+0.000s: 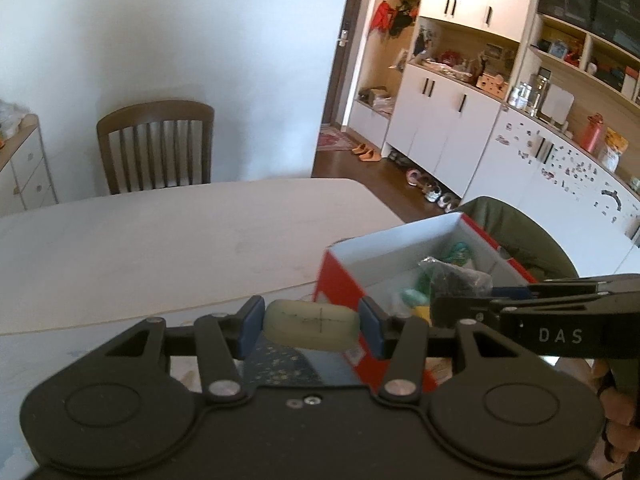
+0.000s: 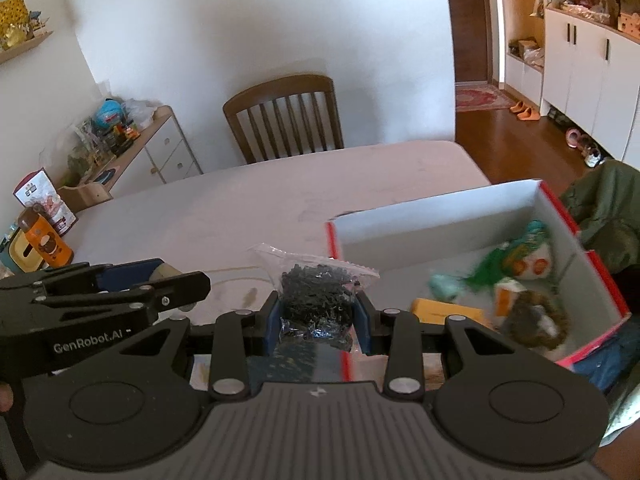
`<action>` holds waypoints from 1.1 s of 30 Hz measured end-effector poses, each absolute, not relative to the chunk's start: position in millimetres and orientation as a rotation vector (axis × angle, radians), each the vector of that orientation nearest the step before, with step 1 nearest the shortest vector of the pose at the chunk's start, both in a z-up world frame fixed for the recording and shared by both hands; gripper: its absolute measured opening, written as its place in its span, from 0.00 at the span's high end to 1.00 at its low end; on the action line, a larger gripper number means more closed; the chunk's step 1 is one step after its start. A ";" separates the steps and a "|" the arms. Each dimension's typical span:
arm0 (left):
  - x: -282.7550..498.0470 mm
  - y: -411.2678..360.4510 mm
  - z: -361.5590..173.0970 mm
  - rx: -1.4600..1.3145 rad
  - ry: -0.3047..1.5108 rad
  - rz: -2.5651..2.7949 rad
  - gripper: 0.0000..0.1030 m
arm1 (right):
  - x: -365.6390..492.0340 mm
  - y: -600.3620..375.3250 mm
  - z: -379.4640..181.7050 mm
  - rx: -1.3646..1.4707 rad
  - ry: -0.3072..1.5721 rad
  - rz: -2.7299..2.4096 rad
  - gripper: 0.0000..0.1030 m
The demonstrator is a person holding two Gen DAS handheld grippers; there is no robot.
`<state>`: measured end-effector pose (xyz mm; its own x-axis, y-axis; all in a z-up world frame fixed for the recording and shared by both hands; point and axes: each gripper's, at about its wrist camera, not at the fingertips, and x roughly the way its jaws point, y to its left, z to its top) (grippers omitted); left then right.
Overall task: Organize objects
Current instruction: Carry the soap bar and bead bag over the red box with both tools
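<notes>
Right claw (image 2: 316, 312) grasps bead bag (image 2: 316, 300); left claw (image 1: 312, 326) grasps pale block (image 1: 311, 325); box (image 2: 440, 208) lies rightward, nearer right claw.

My left wrist view looks forward, low over the bench (image 1: 140, 236); my right wrist view sits close beside it. Both face the chair (image 1: 156, 146) and share the open box (image 2: 440, 216).

1. The box (image 2: 600, 276) is showing red outside, white inside.
2. The block (image 1: 311, 324) is looking pale yellow-green, with thin black lines crossing it.
3. The bag (image 2: 316, 300) is showing clear plastic around black bits.
4. The pads (image 1: 251, 328) are showing blue on black grippers.
5. The table (image 1: 160, 240) is looking off-white.
</notes>
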<state>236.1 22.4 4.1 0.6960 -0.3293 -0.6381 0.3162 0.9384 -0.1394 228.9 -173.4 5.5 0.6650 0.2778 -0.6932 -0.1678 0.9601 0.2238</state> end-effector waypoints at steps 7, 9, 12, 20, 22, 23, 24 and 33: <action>236.5 -25.5 -1.9 0.000 0.727 -0.386 0.51 | 221.1 -228.6 3.6 0.138 0.793 0.214 0.65; 236.3 -38.7 -4.2 0.005 0.731 -0.392 0.51 | 221.3 -246.0 1.2 0.133 0.791 0.200 0.65; 237.5 -56.6 -9.1 0.017 0.735 -0.399 0.51 | 223.0 -267.8 -3.5 0.119 0.790 0.180 0.65; 258.0 -95.7 -27.4 0.034 0.771 -0.373 0.51 | 237.4 -309.8 -23.3 0.078 0.820 0.163 0.65; 267.0 -103.7 -32.9 0.034 0.784 -0.359 0.51 | 242.7 -316.7 -28.7 0.063 0.831 0.160 0.65; 270.4 -106.0 -35.8 0.035 0.789 -0.353 0.51 | 246.4 -319.6 -32.1 0.054 0.839 0.165 0.65; 274.9 -109.4 -38.4 0.036 0.796 -0.347 0.51 | 249.0 -321.5 -34.8 0.045 0.846 0.172 0.65; 309.9 -146.7 -55.7 0.096 0.830 -0.341 0.51 | 273.3 -325.8 -63.3 -0.024 0.903 0.205 0.65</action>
